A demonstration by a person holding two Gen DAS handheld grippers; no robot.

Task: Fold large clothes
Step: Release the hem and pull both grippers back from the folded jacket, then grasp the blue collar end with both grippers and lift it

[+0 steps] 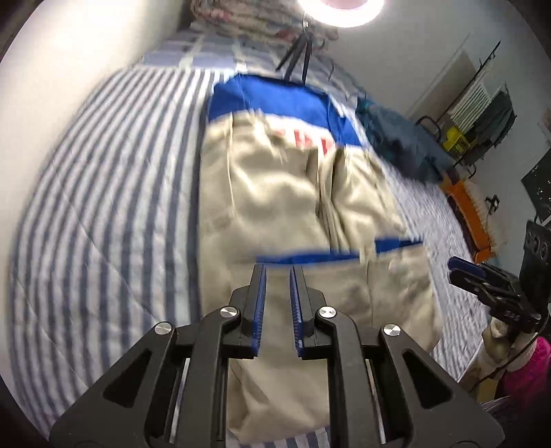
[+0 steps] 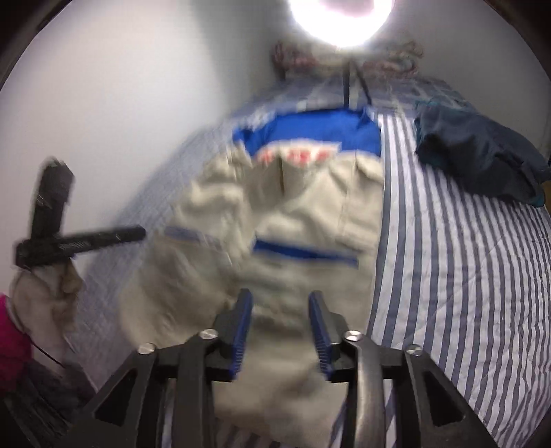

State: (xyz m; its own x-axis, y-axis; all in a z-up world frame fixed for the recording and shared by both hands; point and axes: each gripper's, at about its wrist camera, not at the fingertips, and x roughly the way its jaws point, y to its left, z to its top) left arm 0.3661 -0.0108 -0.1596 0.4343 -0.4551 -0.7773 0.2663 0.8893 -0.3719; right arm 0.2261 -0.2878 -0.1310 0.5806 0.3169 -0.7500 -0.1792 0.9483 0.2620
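A large beige garment [image 1: 286, 193] with a blue yoke, red letters and blue-trimmed pockets lies spread on the striped bed [image 1: 103, 206], its sides folded in toward the middle. My left gripper [image 1: 278, 268] hovers over its lower half, jaws a narrow gap apart with nothing between them. In the right wrist view the same garment [image 2: 292, 213] is blurred, and my right gripper [image 2: 280, 294] stands open above its near part, empty. The right gripper [image 1: 461, 268] also shows at the left wrist view's right edge, and the left gripper [image 2: 137, 234] at the right wrist view's left.
A dark teal pile of clothes [image 2: 482, 155] sits on the bed [image 2: 465, 275] right of the garment. A ring light [image 1: 341, 10] on a small tripod [image 1: 296, 58] stands at the bed's head. The white wall [image 2: 137, 103] runs along the left; an orange brush [image 1: 471, 220] lies at the right edge.
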